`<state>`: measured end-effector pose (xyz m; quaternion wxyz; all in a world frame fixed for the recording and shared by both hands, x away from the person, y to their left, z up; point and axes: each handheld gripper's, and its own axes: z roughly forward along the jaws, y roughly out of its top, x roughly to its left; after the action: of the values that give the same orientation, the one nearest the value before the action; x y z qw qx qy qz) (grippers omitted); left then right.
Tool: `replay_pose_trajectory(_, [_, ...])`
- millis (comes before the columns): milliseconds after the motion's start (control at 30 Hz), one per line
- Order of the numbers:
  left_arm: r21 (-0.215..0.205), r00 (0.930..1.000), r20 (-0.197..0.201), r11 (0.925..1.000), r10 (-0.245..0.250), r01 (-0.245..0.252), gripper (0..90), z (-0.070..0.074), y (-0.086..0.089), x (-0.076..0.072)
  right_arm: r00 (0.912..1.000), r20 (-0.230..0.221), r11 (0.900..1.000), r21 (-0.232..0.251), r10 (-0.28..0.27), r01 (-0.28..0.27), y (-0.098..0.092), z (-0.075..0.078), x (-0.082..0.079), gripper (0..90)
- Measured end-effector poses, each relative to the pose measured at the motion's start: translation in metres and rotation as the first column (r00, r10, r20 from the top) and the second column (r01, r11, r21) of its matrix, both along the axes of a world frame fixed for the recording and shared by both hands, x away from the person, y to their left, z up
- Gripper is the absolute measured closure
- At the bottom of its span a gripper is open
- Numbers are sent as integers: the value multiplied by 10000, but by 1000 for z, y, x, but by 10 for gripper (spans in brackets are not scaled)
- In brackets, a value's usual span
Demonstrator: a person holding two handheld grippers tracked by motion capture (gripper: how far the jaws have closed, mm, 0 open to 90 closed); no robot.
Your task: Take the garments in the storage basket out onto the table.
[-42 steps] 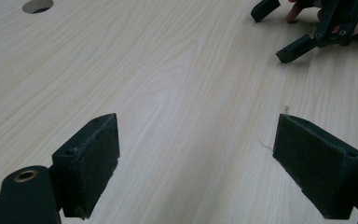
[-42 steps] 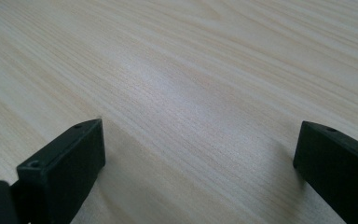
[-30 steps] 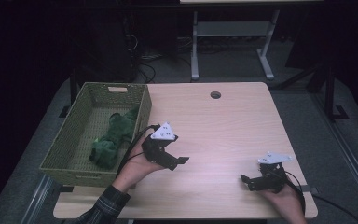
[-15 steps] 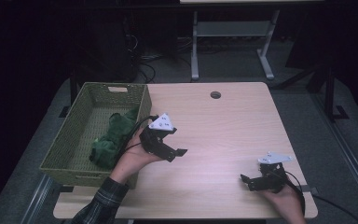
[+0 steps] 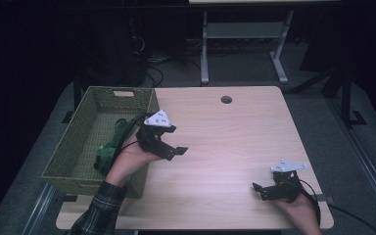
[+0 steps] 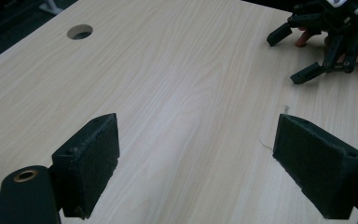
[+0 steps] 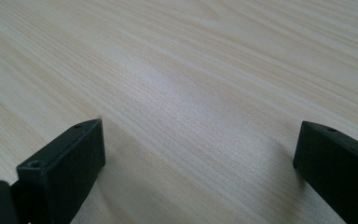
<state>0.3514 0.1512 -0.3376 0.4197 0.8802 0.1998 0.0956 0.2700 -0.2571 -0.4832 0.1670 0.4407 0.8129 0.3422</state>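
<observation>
Both grippers have their jaws spread wide and grasp nothing. The left gripper (image 5: 174, 151) hovers just beside the right wall of the green wicker basket (image 5: 78, 147) at the table's (image 5: 235, 137) left edge, where green cloth (image 5: 111, 144) lies. The right gripper (image 5: 259, 190) rests near the front right corner.

The right gripper (image 7: 198, 158) has its 2 black jaws spread wide apart, with nothing between them. Both jaws hang low over the light wooden table (image 7: 182, 70), whose bare grain runs across the top beyond them.
</observation>
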Motion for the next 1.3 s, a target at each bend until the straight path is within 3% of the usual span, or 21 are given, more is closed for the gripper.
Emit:
replay_pose_trajectory(900, [227, 9944, 165, 9942, 1048, -1052, 143, 12, 52, 4, 10000, 1, 10000, -3, 2, -2, 0, 0, 0, 17])
replay_pose_trajectory(1300, [51, 9842, 249, 9845, 1754, -1755, 146, 15, 79, 7, 10000, -2, 10000, -5, 2, -2, 0, 0, 0, 17])
